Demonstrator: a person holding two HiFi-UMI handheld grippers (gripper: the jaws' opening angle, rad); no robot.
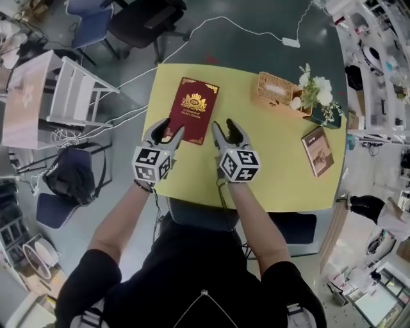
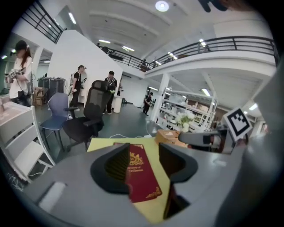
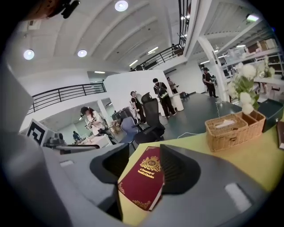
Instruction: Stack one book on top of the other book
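A dark red book [image 1: 194, 109] with gold print lies flat on the yellow table [image 1: 275, 176], at its far left. A smaller brown book [image 1: 318, 150] lies near the table's right edge. My left gripper [image 1: 168, 132] stands open at the red book's near left corner, one finger over its edge. My right gripper [image 1: 227, 131] is open just right of the book's near right corner. In the left gripper view the red book [image 2: 141, 175] shows between the spread jaws of the gripper [image 2: 145, 155]. The right gripper view shows the red book [image 3: 144, 179] beyond its open gripper [image 3: 144, 162].
A wicker tissue basket [image 1: 277, 90] and a pot of white flowers [image 1: 317, 93] stand at the table's far right. Office chairs [image 1: 138, 19], a white rack [image 1: 70, 96] and a cable lie beyond and left of the table. Several people stand far off.
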